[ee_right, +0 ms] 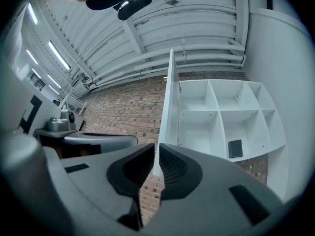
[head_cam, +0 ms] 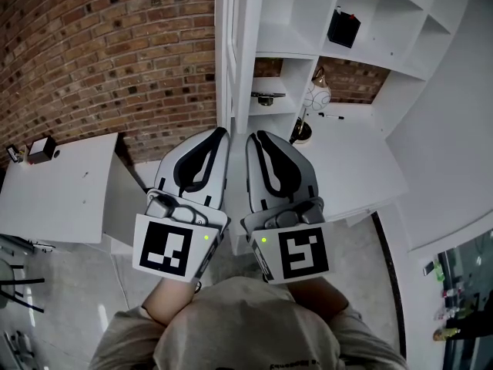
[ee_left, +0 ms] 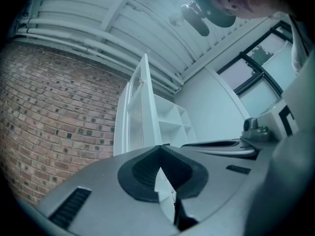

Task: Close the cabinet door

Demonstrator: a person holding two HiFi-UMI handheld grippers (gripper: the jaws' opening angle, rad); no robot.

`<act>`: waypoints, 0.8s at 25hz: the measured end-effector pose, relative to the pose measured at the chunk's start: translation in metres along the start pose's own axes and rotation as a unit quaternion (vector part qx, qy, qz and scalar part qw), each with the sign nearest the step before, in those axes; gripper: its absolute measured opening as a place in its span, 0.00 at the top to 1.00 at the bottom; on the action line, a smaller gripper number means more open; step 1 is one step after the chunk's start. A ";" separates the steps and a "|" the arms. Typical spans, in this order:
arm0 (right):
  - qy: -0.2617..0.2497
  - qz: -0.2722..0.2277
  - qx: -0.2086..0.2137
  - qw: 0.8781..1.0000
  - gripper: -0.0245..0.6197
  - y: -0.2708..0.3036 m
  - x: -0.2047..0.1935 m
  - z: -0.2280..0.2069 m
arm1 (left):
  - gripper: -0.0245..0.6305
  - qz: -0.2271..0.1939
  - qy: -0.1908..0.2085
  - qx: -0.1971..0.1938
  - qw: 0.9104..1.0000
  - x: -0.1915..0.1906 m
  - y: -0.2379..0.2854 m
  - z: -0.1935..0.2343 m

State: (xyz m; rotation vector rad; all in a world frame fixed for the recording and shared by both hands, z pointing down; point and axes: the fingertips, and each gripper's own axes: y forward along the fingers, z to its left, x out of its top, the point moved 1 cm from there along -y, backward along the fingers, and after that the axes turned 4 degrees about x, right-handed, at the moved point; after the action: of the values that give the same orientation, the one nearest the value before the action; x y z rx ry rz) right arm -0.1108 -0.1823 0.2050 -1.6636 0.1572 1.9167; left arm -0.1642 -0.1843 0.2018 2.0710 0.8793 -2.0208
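Observation:
The white cabinet door (head_cam: 229, 52) stands open and shows edge-on in the head view, beside the open white shelves (head_cam: 385, 21). My two grippers are held side by side just before its lower end, and contact cannot be told. The left gripper (head_cam: 222, 132) is shut with nothing in it, its tips meeting (ee_left: 158, 149). The right gripper (head_cam: 257, 136) is also shut and empty (ee_right: 153, 149). The door (ee_left: 140, 112) rises ahead in the left gripper view. In the right gripper view the door (ee_right: 170, 107) stands next to the cubbies.
A black box (head_cam: 343, 28) sits in an upper cubby. A white counter (head_cam: 347, 160) with a pale ornament (head_cam: 316, 95) lies under the shelves. At the left is a white table (head_cam: 62, 191) with a small device (head_cam: 38, 149). A brick wall (head_cam: 115, 52) is behind.

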 end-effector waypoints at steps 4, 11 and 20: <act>-0.001 0.015 0.007 1.000 0.89 0.017 -0.001 0.000 | 0.95 0.024 0.002 0.014 1.000 -0.008 0.006 0.009; -0.015 0.037 0.016 0.999 0.76 0.048 -0.003 -0.008 | 0.95 0.019 0.006 0.032 0.999 -0.009 0.013 0.024; -0.013 0.025 0.010 1.000 0.74 0.072 0.005 -0.014 | 0.95 0.013 0.011 0.038 0.999 -0.009 0.025 0.034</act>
State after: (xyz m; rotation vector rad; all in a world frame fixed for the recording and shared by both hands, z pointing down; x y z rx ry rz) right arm -0.1347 -0.2464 0.1766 -1.6351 0.2086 1.9681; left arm -0.1815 -0.2236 0.1995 2.1370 0.7857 -2.0520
